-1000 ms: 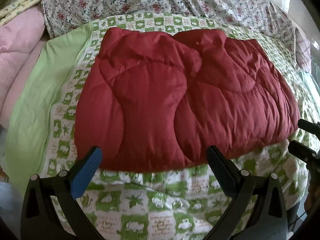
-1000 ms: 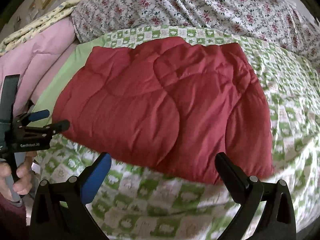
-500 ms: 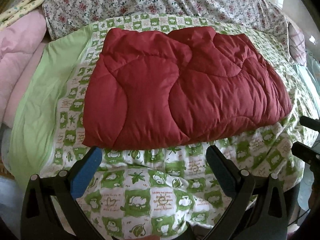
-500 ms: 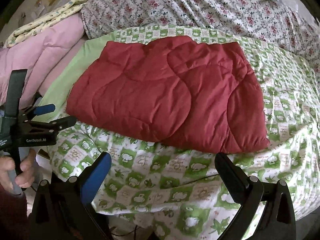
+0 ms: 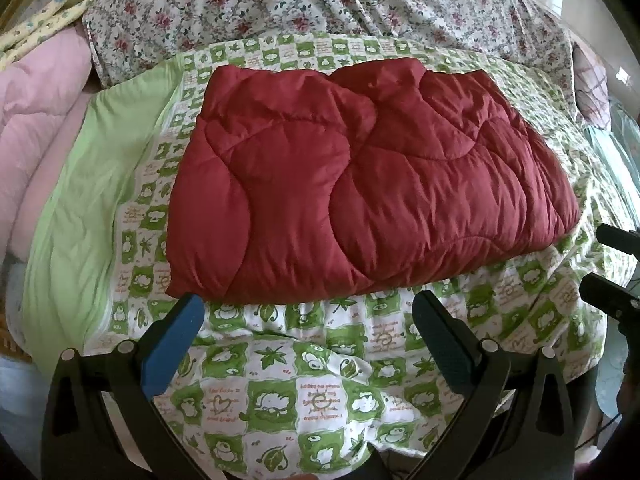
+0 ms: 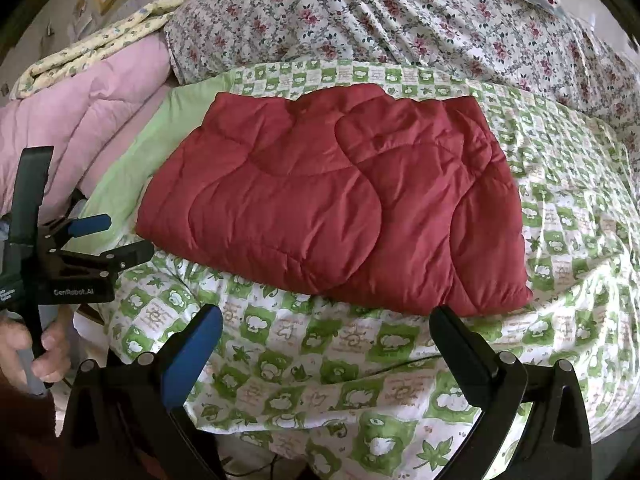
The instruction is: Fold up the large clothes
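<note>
The red quilted garment (image 5: 360,184) fills the middle of the left wrist view, lying folded on the green-and-white checked bedspread (image 5: 320,392). Its near edge sits just above the left gripper (image 5: 308,320) at the bottom of the frame, apart from the fingertips, with a strip of bedspread between. In the right wrist view the garment (image 6: 336,200) again lies at centre, its lower right corner just above the right gripper (image 6: 328,332), close to the black finger but not touching it.

Both tongs are released, fingers spread wide with nothing between them. The left gripper also appears at the left edge of the right wrist view (image 6: 116,240), held by the left hand (image 6: 36,344), whose fingers wrap the handle at lower left; its fingers point toward the garment's left edge.

The garment is a puffy, roughly rectangular bundle with curved stitched seams and fine wrinkles. A floral sheet (image 6: 400,20) spans the top and a pink quilt (image 6: 80,120) sits at upper left.
</note>
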A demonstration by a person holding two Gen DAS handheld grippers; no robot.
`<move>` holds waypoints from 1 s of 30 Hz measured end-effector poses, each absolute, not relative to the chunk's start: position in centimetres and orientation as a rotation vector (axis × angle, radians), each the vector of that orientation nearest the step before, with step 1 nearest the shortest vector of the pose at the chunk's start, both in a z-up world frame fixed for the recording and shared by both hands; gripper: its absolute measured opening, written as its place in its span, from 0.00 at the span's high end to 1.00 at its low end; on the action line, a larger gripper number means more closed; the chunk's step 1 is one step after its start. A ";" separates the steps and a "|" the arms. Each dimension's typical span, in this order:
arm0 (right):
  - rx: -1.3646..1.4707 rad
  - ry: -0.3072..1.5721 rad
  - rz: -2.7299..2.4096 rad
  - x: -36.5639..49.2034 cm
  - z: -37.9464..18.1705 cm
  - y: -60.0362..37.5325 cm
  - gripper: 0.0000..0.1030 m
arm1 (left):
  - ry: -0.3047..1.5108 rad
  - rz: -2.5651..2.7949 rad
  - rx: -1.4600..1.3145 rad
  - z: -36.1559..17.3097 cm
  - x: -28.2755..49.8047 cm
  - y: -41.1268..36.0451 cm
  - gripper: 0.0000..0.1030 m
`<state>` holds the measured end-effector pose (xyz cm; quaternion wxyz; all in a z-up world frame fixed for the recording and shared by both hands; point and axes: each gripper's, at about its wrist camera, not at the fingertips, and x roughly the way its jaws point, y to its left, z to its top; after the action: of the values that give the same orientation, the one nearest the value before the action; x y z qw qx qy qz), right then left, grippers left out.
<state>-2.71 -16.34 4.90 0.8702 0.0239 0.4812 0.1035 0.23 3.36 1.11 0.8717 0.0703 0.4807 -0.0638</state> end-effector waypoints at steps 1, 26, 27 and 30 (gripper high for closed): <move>0.052 1.005 0.214 -2.7 4.9 -16.4 0.00 | 1.005 -0.133 0.143 1.1 0.3 3.3 0.00; 0.055 0.915 0.116 -1.0 3.2 -15.1 0.00 | 0.990 -0.110 0.086 0.7 1.0 2.1 0.00; 0.054 0.914 0.116 -1.0 3.2 -15.0 0.00 | 0.990 -0.109 0.084 0.6 0.9 2.1 0.00; 0.053 0.910 0.114 -1.0 3.2 -15.0 0.00 | 0.989 -0.108 0.089 0.6 1.0 2.2 0.00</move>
<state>-0.96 -15.03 3.24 0.8963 0.0254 0.4394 0.0550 0.97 2.19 0.63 0.8779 0.0425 0.4740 -0.0520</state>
